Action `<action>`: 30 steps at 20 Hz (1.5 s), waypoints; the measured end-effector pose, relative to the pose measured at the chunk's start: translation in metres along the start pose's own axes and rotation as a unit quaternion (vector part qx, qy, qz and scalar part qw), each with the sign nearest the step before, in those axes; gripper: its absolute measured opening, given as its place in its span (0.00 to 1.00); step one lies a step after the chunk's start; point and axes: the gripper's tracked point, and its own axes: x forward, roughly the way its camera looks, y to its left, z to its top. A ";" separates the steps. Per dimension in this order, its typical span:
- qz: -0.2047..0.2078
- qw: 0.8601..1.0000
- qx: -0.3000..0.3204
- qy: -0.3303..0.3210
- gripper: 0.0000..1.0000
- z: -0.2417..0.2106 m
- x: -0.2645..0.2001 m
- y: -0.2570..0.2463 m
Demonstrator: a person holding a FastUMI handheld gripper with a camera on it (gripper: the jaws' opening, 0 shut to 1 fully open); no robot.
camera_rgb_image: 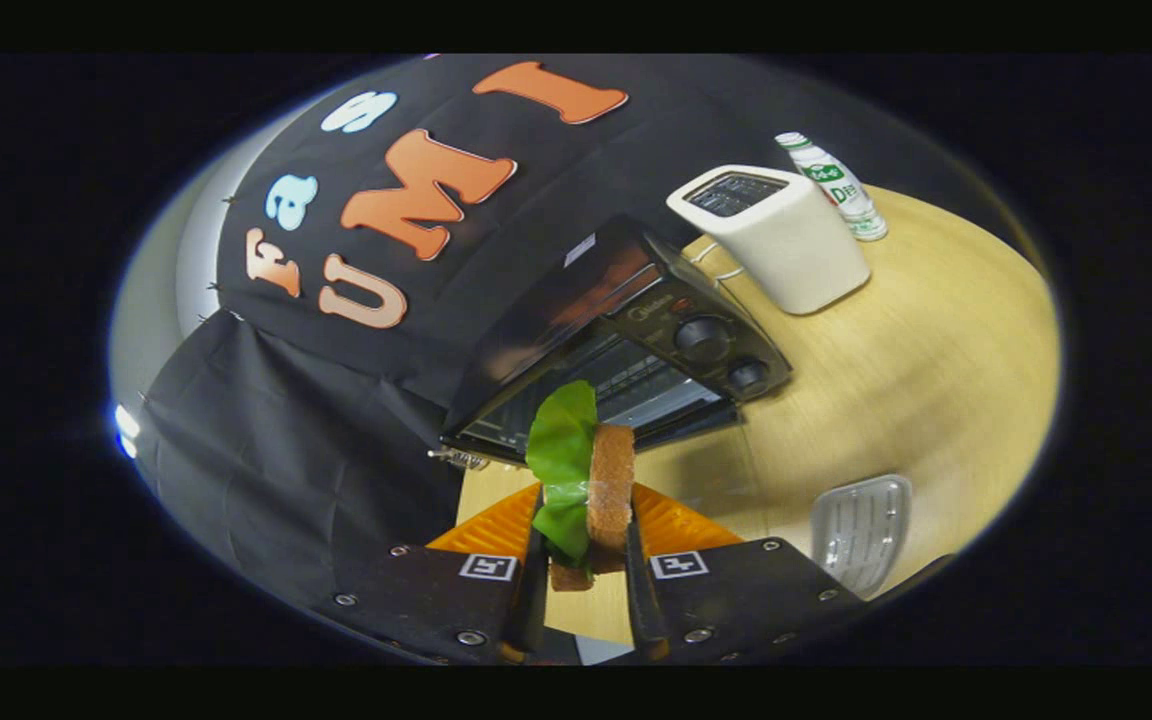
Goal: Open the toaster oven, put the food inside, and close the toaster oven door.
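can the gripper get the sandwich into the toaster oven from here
Probably yes. The gripper is shut on the sandwich, and the toaster oven sits just ahead with its door open. Nothing lies between the sandwich and the rack.

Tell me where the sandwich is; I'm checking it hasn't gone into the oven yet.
The sandwich sits clamped between the hand-held gripper's fingers, above the wooden table, just before the toaster oven.

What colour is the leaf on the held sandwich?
Green, clearest in the gripper view, between the fingers.
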 end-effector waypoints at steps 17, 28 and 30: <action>0.024 0.992 0.099 -0.070 0.34 0.012 0.119 0.028; -0.046 0.977 0.087 -0.187 0.44 0.047 0.159 -0.006; -0.065 0.974 0.080 -0.201 0.47 0.055 0.165 -0.012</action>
